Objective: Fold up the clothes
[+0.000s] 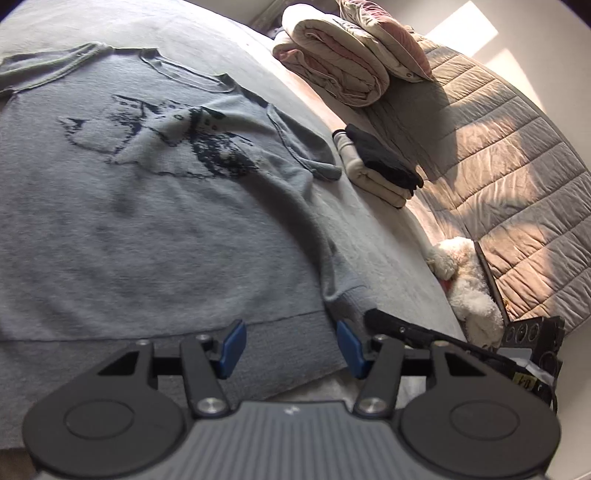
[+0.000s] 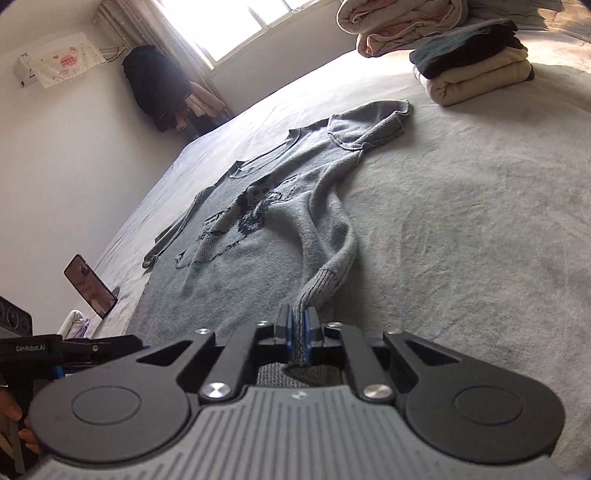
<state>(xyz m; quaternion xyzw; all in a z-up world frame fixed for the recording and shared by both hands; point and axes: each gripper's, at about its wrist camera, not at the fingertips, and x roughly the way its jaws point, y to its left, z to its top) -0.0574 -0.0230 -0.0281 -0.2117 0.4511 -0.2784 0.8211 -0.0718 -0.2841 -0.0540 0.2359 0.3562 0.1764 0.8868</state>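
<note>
Sweater cuff pinched in right hand-held gripper, body beyond

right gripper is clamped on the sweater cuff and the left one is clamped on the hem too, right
Not quite. The right gripper is shut on the sweater cuff, but the left wrist view shows the left gripper open over the hem, pads apart.

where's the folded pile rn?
The folded pile, a black garment on beige ones, sits on the bed at upper right in the right wrist view, beyond the grey sweater and just in front of the rolled quilt.
</note>
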